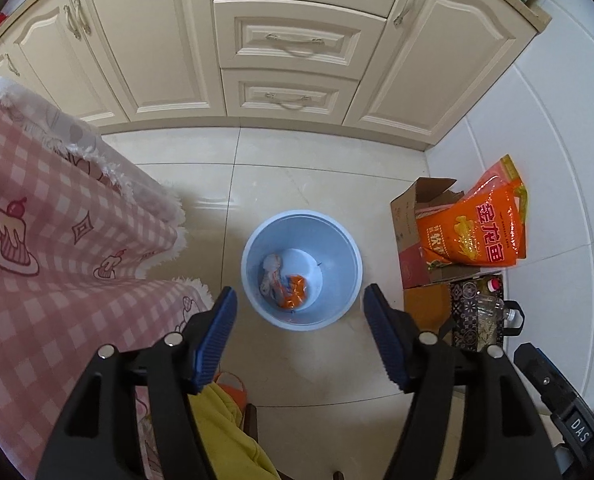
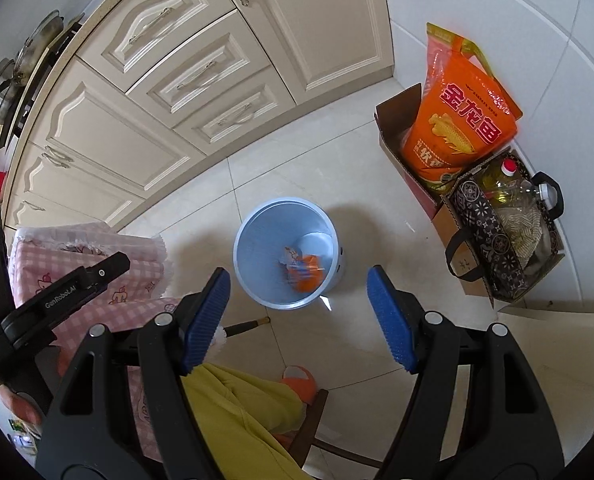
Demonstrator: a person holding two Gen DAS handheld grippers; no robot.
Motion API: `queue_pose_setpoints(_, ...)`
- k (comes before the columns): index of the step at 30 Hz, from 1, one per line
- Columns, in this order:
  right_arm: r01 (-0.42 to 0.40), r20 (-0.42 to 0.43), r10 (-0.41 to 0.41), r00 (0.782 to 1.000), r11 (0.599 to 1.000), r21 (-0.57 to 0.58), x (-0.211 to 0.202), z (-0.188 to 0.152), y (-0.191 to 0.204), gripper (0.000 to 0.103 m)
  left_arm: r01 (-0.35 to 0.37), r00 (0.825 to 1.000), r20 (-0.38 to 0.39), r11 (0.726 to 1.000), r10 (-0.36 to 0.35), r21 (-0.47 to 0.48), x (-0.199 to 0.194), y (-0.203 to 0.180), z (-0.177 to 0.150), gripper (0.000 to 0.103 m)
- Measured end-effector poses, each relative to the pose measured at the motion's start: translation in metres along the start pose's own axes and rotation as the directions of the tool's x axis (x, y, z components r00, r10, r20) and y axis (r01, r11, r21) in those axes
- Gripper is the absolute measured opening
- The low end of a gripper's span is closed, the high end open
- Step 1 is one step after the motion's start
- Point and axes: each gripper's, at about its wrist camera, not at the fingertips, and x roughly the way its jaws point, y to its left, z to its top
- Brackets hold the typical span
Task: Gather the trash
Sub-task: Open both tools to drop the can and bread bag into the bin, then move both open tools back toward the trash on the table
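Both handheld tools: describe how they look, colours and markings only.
The left tool and the right tool look alike: black angular plastic frames with silver round rivets and two fingers faced with blue ribbed pads. The left tool's side reads "GenRobot.AI" in white. The person wears yellow-green trousers.

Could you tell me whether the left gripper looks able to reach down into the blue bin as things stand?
Probably yes: the left gripper hangs open and empty above the blue bin, whose mouth is uncovered. The pink checked cloth lies off to one side, clear of the opening.
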Motion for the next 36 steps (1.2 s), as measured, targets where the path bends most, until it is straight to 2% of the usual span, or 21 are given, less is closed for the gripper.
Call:
queue_pose_setpoints(5,-0.001,0.021,0.000,1.000,1.000,0.016,-0.009,-0.005,0.001,0.070,0.014,1.000,-0.005,1.000,-0.014,0.017,-0.005,-0.002,-0.005,0.065)
queue_pose_setpoints(16,-0.016,0.064,0.017,0.998,0.999,-0.028,-0.031,-0.015,0.018,0.070,0.027,0.999,0.016,0.999,-0.028,0.046,-0.029,-0.003,-0.021,0.065)
queue_pose_setpoints(23,-0.029,0.092,0.034,0.995,0.998,-0.055,-0.050,-0.029,0.032,0.070,0.034,0.997,0.061,0.997,-0.038,0.071,-0.059,0.000,-0.035,0.065)
queue_pose_setpoints(29,-0.044,0.124,0.055,0.991,0.995,-0.091,-0.069,-0.047,0.050,0.071,0.068,0.991,0.110,0.994,-0.077,0.087,-0.092,0.007,-0.053,0.065)
queue_pose_setpoints(36,-0.057,0.185,0.086,0.979,0.986,-0.155,-0.100,-0.073,0.083,0.072,0.106,0.970,0.213,0.991,-0.121,0.077,-0.141,0.028,-0.078,0.065)
